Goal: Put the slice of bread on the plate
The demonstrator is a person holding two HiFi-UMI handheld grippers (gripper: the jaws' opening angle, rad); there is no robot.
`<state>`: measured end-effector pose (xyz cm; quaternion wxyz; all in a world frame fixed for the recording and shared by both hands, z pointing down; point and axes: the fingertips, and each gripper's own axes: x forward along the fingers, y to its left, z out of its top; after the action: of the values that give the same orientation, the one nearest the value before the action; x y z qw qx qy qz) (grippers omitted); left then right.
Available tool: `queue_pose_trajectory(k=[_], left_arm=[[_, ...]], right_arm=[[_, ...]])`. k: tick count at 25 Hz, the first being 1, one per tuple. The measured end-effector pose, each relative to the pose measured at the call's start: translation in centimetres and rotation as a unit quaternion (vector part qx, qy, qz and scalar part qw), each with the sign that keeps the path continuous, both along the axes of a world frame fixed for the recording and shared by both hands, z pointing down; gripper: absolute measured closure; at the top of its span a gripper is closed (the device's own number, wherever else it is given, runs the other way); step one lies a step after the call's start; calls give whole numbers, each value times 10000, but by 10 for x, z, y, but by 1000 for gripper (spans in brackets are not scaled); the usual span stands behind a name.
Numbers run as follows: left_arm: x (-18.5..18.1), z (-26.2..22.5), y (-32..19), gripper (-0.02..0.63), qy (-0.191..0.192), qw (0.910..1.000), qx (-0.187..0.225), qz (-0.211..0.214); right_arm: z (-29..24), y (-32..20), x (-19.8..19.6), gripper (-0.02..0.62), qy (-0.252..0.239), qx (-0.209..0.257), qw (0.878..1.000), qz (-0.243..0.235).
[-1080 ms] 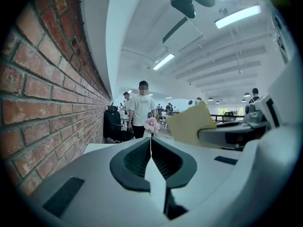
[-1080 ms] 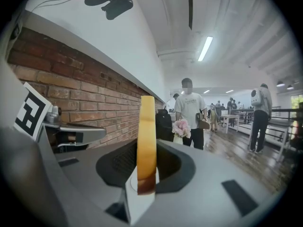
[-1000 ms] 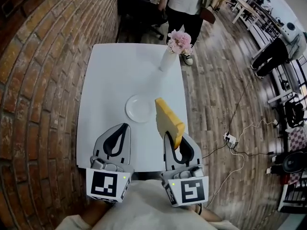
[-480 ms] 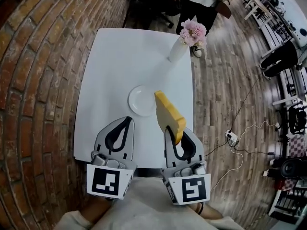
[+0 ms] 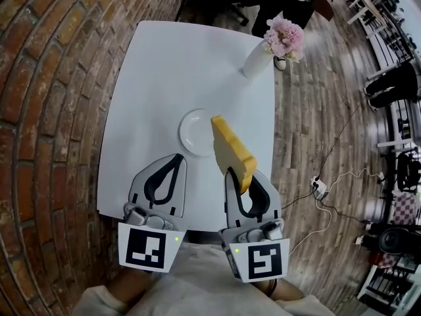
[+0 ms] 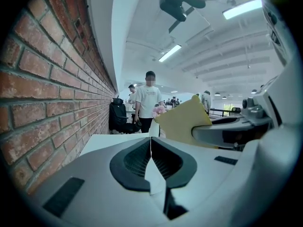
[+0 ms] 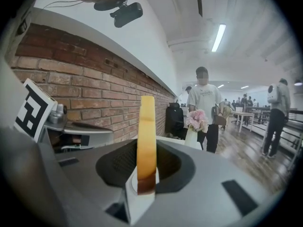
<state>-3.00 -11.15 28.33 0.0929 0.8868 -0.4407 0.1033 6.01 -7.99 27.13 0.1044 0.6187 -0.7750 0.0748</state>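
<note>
With the left tongs [image 5: 175,157] pressed together and empty, the right tongs [image 5: 235,174] pinched the slice of bread [image 5: 230,150] on edge near the plate [image 5: 189,135], so laying it flat over the middle before letting go seemed wise

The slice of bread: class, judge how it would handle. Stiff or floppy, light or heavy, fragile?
Probably fairly stiff: the slice of bread sticks out straight, unsagging, from the right gripper, clamped only at one end. Likely light, since that narrow pinch carries it. Possibly crushable at the pinch.
</note>
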Motion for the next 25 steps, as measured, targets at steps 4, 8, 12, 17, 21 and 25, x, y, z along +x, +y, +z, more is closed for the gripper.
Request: queue_pose_trajectory(k=[4, 8, 12, 17, 21, 25], left_arm=[[0, 8, -9, 594, -62, 10000, -9, 25], [0, 15, -15, 594, -87, 9999, -100, 20], [-2, 22, -21, 594, -96, 9998, -181, -32], [0, 29, -28, 594, -154, 9997, -187, 6], [2, 36, -33, 594, -209, 9995, -238, 9], [2, 46, -38, 594, -272, 9992, -285, 39]], right_arm=[[15, -10, -3, 502, -26, -110, 9999, -41], [28, -24, -6, 502, -26, -190, 9998, -107], [36, -35, -8, 502, -52, -231, 9996, -162], [46, -43, -11, 503, -103, -313, 9992, -247], [54, -49, -12, 503, -93, -382, 9988, -305], [62, -56, -12, 502, -80, -417, 9986, -312]])
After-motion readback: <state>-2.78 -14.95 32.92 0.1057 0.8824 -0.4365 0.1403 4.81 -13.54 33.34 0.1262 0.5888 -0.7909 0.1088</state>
